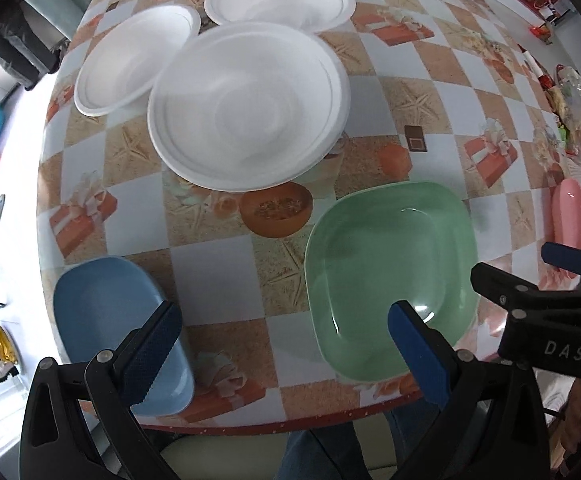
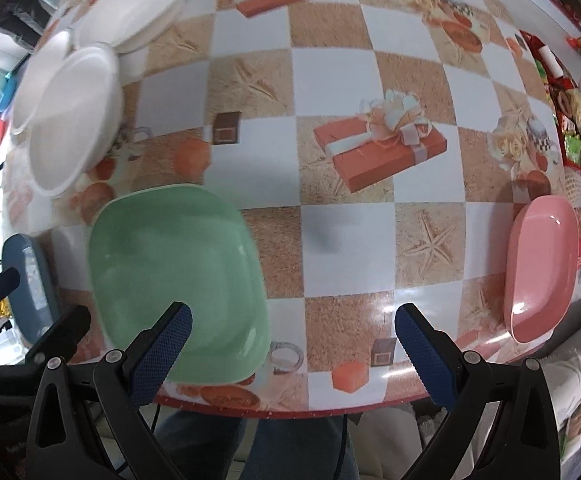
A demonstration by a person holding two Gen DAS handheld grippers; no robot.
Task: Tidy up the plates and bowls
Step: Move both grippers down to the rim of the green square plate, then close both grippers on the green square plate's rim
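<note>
Green square plate (image 2: 178,280) sits right under your right claw's (image 2: 292,344) left finger, near table edge (image 2: 290,410). Left claw (image 1: 286,344) has it under right finger. Both claws spread wide, empty. Right one's closer imo, pink plate (image 2: 540,268) far right.

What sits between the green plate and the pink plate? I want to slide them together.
Nothing: the right wrist view shows only bare patterned tablecloth between the green plate and the pink plate.
</note>
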